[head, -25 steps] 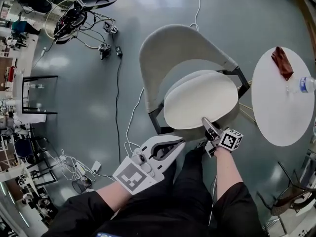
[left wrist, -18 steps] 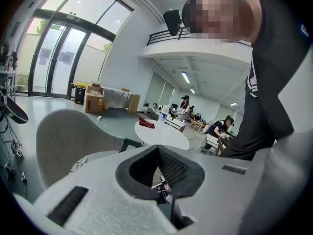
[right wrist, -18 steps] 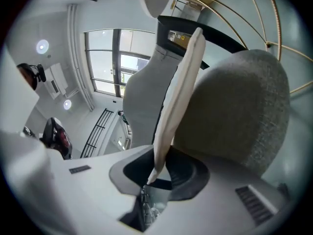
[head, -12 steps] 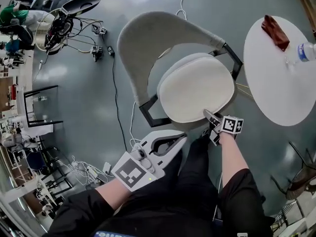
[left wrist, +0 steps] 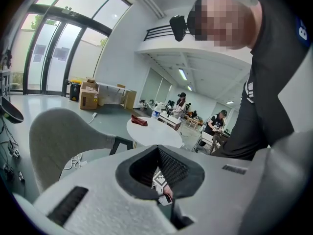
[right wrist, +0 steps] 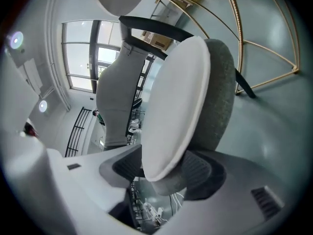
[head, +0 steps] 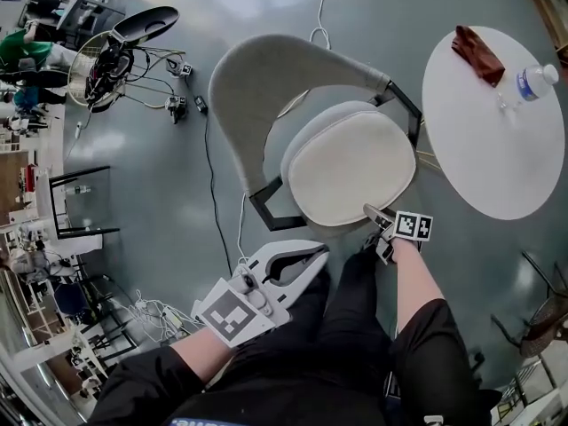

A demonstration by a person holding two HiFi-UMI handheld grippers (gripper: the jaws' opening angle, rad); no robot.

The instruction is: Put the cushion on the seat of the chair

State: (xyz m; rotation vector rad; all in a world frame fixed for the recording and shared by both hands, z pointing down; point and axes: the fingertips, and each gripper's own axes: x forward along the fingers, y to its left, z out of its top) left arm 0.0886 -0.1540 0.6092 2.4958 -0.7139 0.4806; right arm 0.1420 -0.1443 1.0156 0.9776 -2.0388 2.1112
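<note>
The cream cushion lies flat on the seat of the grey chair. My right gripper is at the cushion's near edge, and its jaws are opening. In the right gripper view, the cushion's rim and the grey seat edge stand between the pads of the right gripper; the pads do not clamp them. My left gripper hovers over my lap, short of the chair, jaws shut on nothing. In its own view the left gripper points toward the chair back.
A round white table stands right of the chair with a water bottle and a brown cloth on it. Its gold legs pass close by the seat. Cables and black equipment lie on the floor at the left.
The cushion has sunk from a raised tilt to lie flat on the seat. The right gripper came down with it and its jaws have spread. The left gripper shifted slightly.
</note>
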